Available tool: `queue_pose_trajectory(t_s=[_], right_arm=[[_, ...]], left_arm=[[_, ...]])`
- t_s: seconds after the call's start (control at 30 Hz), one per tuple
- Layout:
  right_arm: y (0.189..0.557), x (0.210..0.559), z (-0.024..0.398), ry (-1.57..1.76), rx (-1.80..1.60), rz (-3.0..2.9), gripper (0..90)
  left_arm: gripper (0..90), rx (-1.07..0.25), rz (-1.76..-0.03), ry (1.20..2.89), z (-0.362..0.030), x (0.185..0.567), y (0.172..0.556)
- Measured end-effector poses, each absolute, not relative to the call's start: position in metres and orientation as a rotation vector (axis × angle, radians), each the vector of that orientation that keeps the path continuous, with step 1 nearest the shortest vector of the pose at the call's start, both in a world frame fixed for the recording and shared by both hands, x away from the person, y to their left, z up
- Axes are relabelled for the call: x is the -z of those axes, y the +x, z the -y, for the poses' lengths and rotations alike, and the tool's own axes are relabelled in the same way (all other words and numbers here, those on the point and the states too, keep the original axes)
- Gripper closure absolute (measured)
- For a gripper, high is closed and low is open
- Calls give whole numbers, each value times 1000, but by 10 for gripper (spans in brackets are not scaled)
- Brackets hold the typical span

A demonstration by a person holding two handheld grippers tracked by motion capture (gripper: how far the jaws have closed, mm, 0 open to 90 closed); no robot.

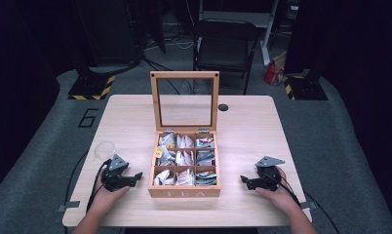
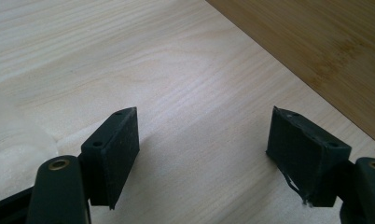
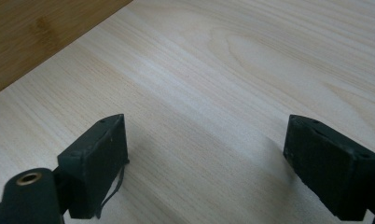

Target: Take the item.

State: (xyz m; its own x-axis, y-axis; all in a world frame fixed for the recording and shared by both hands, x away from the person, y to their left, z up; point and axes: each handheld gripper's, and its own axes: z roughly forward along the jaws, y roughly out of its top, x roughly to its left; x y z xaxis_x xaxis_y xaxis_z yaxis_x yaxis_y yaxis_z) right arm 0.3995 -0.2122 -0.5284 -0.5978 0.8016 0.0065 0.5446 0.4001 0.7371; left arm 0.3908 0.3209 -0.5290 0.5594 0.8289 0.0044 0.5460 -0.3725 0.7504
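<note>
High view shows the tea box (image 1: 184, 191) open mid-bench (image 1: 247, 122), between both tools, left tool (image 1: 136, 176) and right tool (image 1: 243, 180) each resting with jaws spread and empty, pointing inward, about equally near it.

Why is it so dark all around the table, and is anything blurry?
High view: light falls on the table and tea box, the room behind stays dark. Left gripper view: a blurred pale patch at the left edge, soft shadows beside the left gripper. Right gripper view: wood grain sharp, right gripper casting faint shadows.
</note>
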Motion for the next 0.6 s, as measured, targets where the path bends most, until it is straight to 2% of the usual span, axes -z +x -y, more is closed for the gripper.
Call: queue_pose_trajectory(t_s=[0.6], right_arm=[[400, 528, 212, 1165, -1022, -2313, 129]], left_arm=[[252, -489, -1122, 2062, -320, 528, 390]])
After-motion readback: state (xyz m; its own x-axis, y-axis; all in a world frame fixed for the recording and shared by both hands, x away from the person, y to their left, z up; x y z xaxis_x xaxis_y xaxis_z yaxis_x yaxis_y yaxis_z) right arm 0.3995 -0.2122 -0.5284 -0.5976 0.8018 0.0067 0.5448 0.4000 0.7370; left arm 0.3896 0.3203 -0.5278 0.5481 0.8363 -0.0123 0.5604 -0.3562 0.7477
